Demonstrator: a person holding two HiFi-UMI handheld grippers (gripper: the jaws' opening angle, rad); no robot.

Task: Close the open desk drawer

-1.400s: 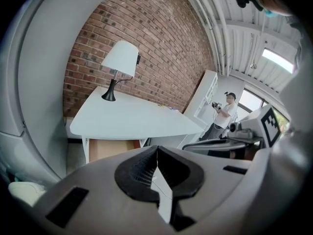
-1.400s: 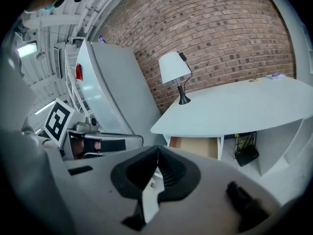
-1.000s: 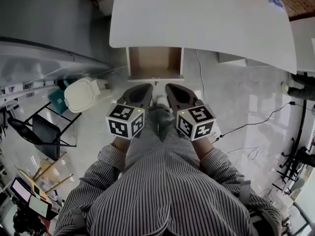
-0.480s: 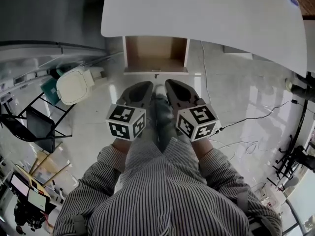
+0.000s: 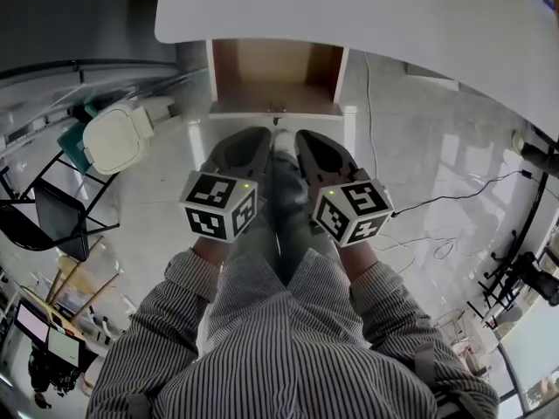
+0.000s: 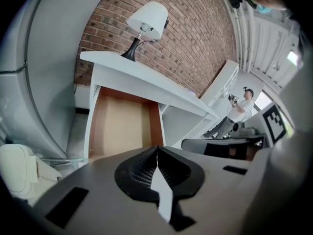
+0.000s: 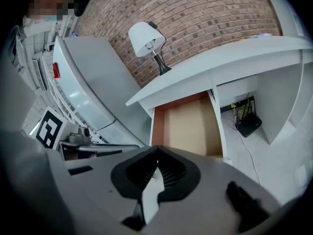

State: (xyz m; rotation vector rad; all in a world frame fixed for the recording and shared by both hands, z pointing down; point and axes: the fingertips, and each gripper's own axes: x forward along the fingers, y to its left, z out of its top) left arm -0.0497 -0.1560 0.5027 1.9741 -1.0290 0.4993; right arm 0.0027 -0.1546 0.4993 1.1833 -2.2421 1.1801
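Straight ahead of my left gripper (image 5: 260, 138) and right gripper (image 5: 301, 138), each with its jaws pressed together, the drawer (image 5: 275, 81) juts from under the desk top (image 5: 367, 16) at upper centre. Only a narrow strip of floor (image 5: 175, 182) lies between my tips and its white front. The desk top overhangs the drawer's rear, so the room from above is over its front part only. At left centre a white lidded bin (image 5: 113, 138) narrows that side, with a black chair (image 5: 52, 225) at lower left. Just right of the drawer stands a desk leg (image 5: 350, 133), and cables (image 5: 454, 195) trail across the floor at right.
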